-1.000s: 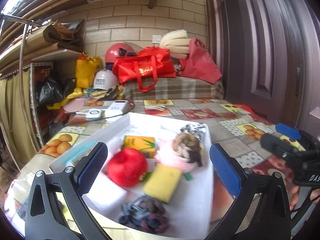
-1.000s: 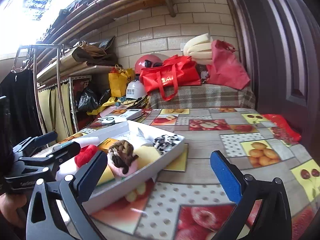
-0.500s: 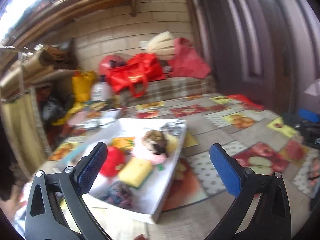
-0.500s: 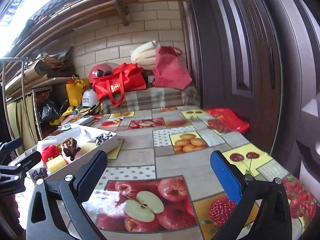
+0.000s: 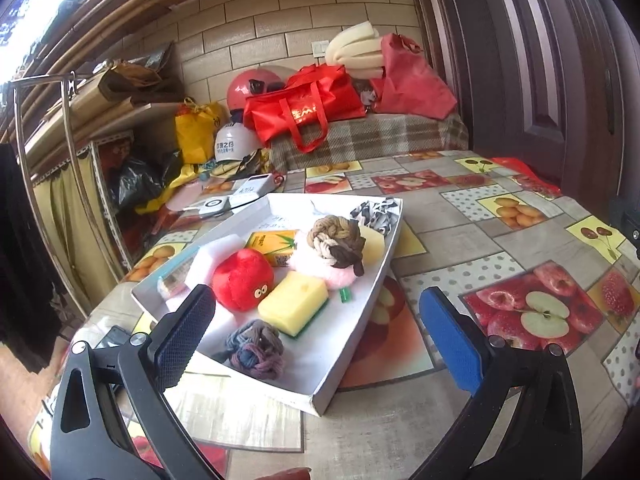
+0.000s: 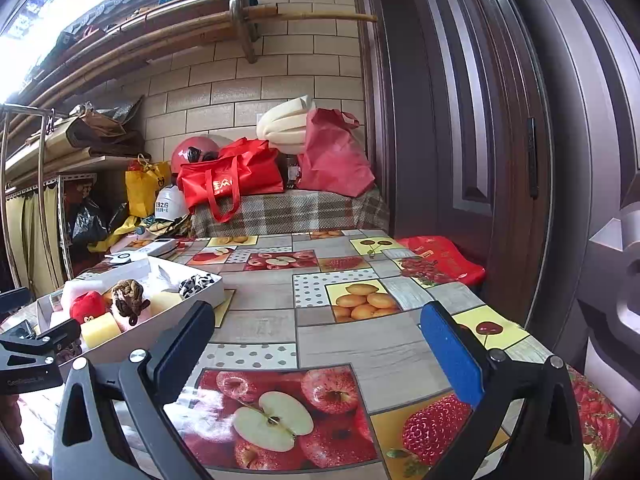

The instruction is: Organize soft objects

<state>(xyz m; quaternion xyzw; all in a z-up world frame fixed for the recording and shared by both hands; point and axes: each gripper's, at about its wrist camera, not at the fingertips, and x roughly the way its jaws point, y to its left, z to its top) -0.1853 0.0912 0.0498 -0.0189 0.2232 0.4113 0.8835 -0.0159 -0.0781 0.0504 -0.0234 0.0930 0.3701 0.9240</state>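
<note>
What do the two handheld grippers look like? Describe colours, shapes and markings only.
The left gripper and the right gripper look alike: black plastic arms with triangular cut-outs and silver screw heads at the joints. Each has one flat rectangular pad in dark textured rubber and one in bright blue. In the right wrist view, the left gripper's black body carries small pale lettering, too small to read. No cables or sleeves show.

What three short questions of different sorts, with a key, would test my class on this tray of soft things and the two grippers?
1. True or false: the left gripper is shut on the red plush apple.
2. Which lies nearest the left gripper? A) grey-purple yarn knot B) zebra-print cloth C) juice carton
3. Fill in: the brown knotted rope rests on a ___ fluffy pad.

Key: 1 false; 2 A; 3 pink. All sit in the white tray; the right gripper is open over the tablecloth.
</note>
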